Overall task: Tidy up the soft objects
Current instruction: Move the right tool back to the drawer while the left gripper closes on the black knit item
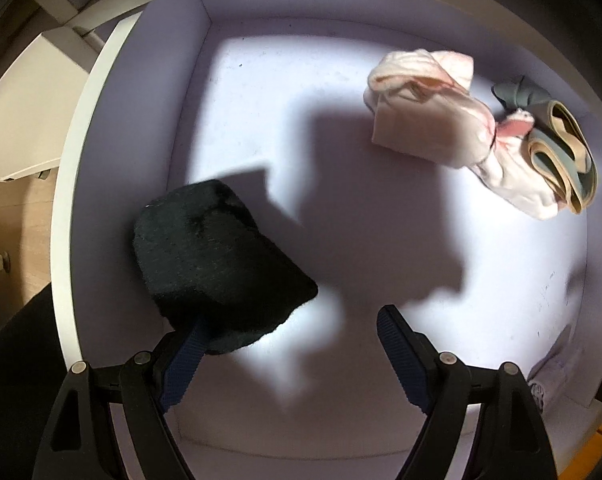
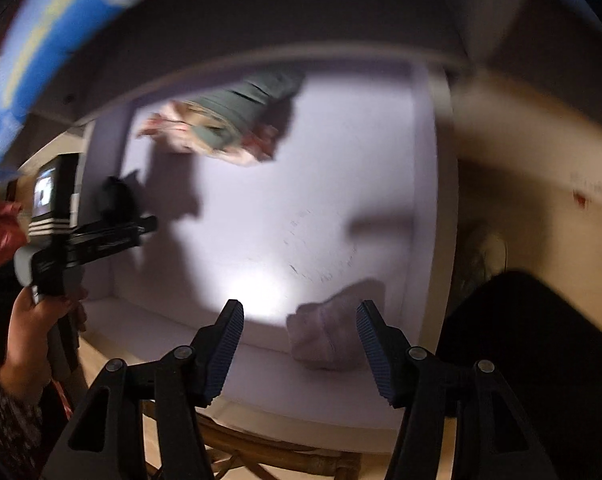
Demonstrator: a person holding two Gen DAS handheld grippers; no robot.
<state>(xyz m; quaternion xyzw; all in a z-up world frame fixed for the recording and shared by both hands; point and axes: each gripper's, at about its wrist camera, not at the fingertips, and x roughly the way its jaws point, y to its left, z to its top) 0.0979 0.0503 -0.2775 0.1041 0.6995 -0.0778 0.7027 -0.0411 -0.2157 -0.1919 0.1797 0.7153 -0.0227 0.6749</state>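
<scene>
Black sock (image 1: 217, 268) draped against left tool (image 1: 289, 328) finger, jaws wide, right tool (image 2: 301, 320) jaws apart, empty.

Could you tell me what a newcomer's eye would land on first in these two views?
Probably the black fuzzy bundle draped over one finger of the open left gripper, near the left wall of the pale box. Next, the pink garment tangled with a grey-green one in the far right corner.

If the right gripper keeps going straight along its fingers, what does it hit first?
Probably the pale lilac fuzzy cloth bundle lying between the right gripper's open fingers, on the white box floor; blur leaves depth uncertain.
</scene>
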